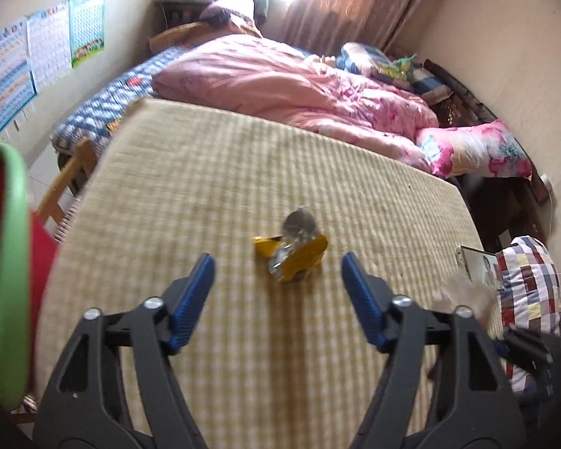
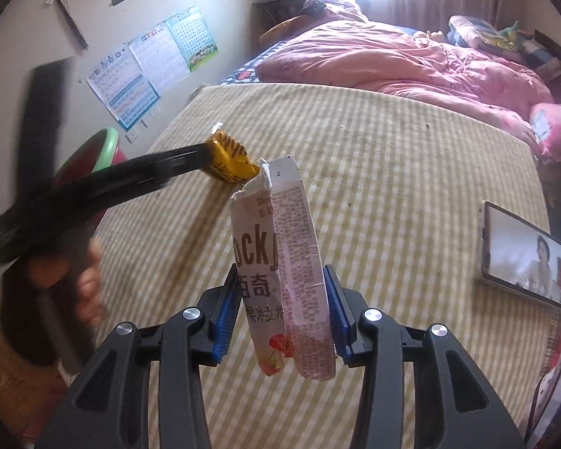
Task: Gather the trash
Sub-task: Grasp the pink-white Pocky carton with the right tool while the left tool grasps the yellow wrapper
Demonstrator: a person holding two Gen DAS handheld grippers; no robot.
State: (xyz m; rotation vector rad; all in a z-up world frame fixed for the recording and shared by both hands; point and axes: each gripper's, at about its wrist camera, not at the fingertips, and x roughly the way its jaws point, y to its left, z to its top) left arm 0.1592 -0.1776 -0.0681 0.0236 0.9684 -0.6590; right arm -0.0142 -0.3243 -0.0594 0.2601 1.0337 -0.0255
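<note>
Trash: two pieces show, a crumpled yellow wrapper (image 1: 291,258) with silver foil inside, and a torn pink snack box (image 2: 284,273).
Yellow wrapper, place: it lies on the checked tablecloth (image 1: 213,172), about the middle of the table, just ahead of the left fingertips.
Left gripper (image 1: 278,273): the jaws stand apart with nothing between them; the blue pads (image 1: 194,292) are on either side of the wrapper but do not touch it in the left wrist view.
Left gripper, other view: from the right wrist its dark fingers look to be at the wrapper's edge (image 2: 230,161), but motion blur hides any contact.
Left gripper, purpose: probably it is lined up so to close on the wrapper from both sides.
Snack box, place: it stands upright between the right pads, its torn end pointing to the far side.
Right gripper (image 2: 284,314): it is closed on the lower part of the box, pads pressed against both flat sides, so the box is carried off the table.
Bin: a red container with a green rim (image 1: 9,262) stands at the near left edge, likely where the trash goes.
Phone (image 2: 523,254): it lies at the right, screen lit, well apart from the trash.
Bed (image 1: 299,86): pink quilt on the far side.
</note>
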